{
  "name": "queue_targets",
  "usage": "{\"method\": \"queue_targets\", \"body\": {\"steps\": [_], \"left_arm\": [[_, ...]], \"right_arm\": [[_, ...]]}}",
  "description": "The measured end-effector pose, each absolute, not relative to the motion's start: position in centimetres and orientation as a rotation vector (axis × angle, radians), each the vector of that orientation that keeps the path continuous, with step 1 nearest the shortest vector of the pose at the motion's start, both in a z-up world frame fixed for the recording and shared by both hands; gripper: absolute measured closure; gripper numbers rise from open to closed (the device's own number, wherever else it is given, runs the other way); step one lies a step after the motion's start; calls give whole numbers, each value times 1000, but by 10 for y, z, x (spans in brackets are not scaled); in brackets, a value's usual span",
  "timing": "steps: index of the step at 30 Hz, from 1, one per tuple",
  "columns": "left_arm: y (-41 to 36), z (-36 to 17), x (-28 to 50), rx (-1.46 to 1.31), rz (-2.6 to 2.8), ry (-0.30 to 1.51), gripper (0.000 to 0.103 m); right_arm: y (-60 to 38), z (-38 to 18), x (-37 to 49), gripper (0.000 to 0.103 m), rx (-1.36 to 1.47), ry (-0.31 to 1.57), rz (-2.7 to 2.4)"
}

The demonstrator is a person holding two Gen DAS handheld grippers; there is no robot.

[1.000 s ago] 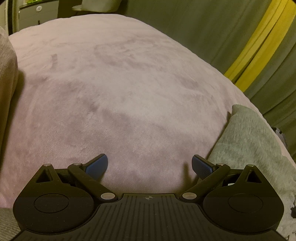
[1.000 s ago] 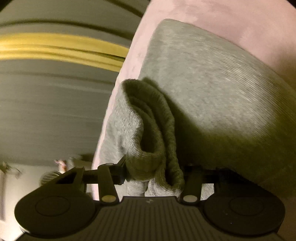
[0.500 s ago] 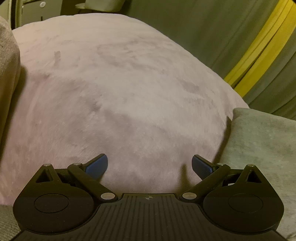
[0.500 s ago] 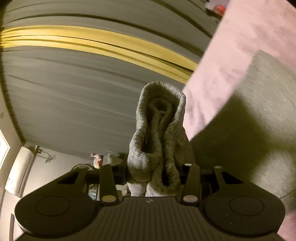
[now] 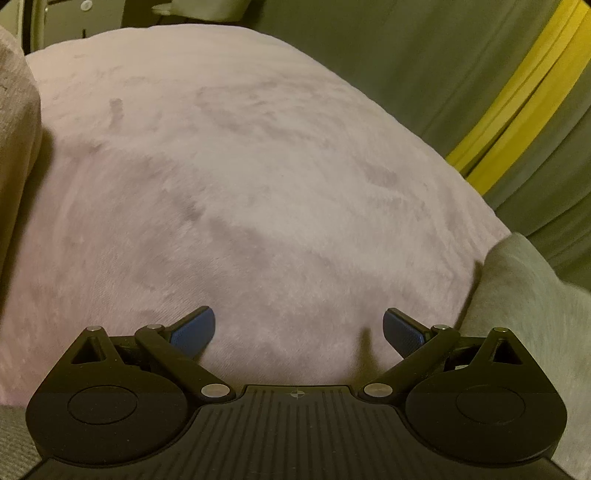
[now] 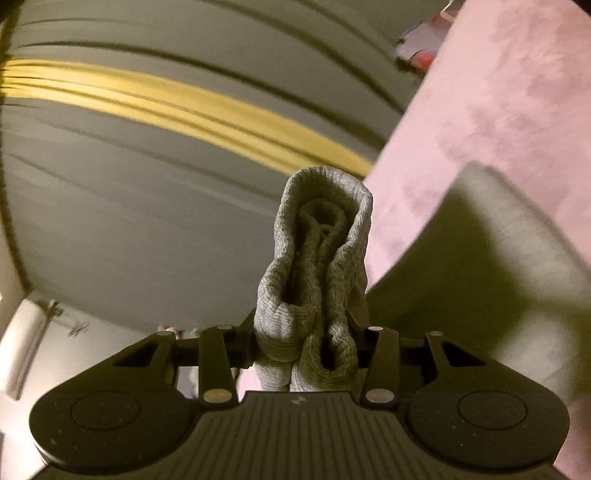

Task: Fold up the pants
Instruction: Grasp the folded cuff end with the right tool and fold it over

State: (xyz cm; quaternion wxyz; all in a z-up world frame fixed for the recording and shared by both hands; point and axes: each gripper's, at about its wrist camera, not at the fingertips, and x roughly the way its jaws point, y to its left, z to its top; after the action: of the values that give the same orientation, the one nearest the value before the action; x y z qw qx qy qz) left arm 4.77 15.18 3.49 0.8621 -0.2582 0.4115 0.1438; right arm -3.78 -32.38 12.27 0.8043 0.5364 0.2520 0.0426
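The pants are grey ribbed knit. In the right wrist view a bunched fold of the pants [image 6: 317, 266] stands up between the jaws, and my right gripper [image 6: 306, 332] is shut on it, lifted off the bed. The rest of the cloth [image 6: 480, 266] hangs and spreads to the right over the pink blanket [image 6: 498, 99]. In the left wrist view my left gripper [image 5: 298, 328] is open with its blue pads [image 5: 195, 330] wide apart and nothing between them, low over the pink blanket [image 5: 240, 184]. A part of the pants [image 5: 517, 295] rises at the right edge.
Grey-green curtains with a yellow stripe [image 5: 517, 96] hang beyond the bed's far right side. A beige cloth [image 5: 14, 147] lies along the left edge. Furniture [image 5: 85, 14] stands past the bed's far end.
My right gripper has risen and turned with the bunched pants, so the view swung from the bed to the curtains. The pants' edge lifted at the right of the left view. My left gripper stayed still.
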Motion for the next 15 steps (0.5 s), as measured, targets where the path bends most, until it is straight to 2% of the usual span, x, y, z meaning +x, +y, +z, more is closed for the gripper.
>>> {"method": "queue_targets", "body": {"steps": [11,13,15], "left_arm": [[148,34,48,-521,310,869,1],[147,34,47,-518,312,871,1],[147,34,47,-515,314,872,1]], "right_arm": [[-346,84,-53,60,999,651,-34],[-349,70,-50,56,973,711,-79],[-352,66,-51,46,897,751,-175]]}}
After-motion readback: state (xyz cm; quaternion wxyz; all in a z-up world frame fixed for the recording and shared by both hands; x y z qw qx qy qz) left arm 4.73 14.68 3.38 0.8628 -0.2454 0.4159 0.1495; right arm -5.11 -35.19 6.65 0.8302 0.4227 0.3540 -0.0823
